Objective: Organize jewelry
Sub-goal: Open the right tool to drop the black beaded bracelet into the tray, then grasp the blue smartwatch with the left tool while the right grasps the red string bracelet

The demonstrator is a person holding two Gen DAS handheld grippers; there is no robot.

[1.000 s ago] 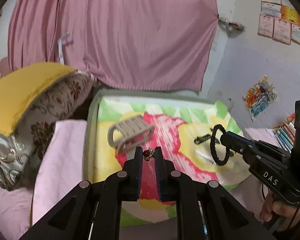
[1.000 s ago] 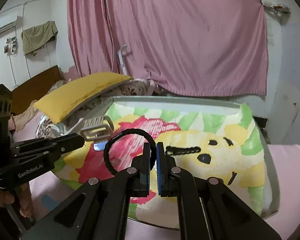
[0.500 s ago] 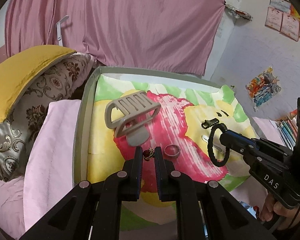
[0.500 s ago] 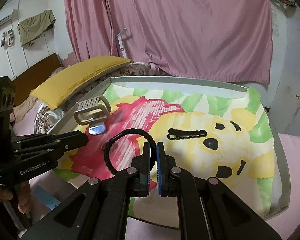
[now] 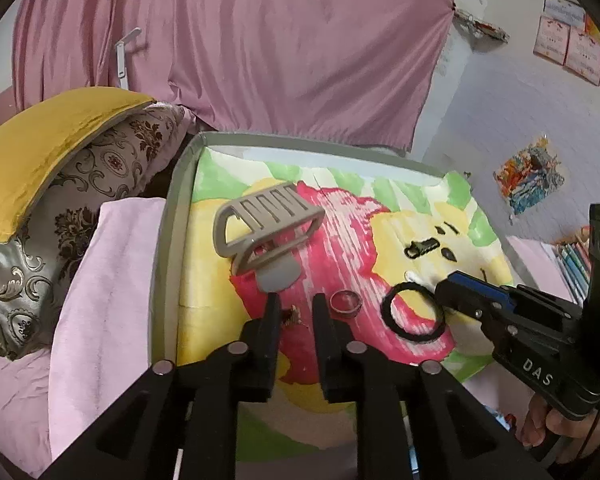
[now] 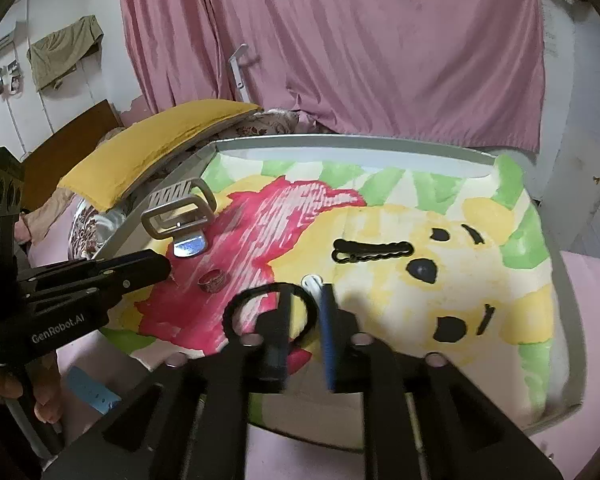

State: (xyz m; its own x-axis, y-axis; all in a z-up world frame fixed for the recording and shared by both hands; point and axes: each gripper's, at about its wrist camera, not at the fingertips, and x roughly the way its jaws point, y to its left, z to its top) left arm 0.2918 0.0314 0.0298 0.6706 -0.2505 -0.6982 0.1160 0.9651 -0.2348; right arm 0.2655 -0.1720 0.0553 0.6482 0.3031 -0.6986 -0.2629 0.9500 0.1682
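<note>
My left wrist camera is looking forward over its fingers, low and close above the tray [image 5: 168,240], facing the pink curtain [image 5: 260,40]. My right wrist camera is facing the same curtain from nearby. Both are sharing the tray, grey hair claw [image 5: 266,226] and ring [image 5: 345,302].

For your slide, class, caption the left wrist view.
Open left hand-held gripper over a small red earring, beside a silver ring and grey hair claw.

Cartoon-print tray [image 5: 168,240] w/ hair claw [image 5: 266,226], ring [image 5: 345,303], black hair tie [image 5: 414,312], black clip [image 6: 372,251], small earring [image 5: 291,316].
</note>
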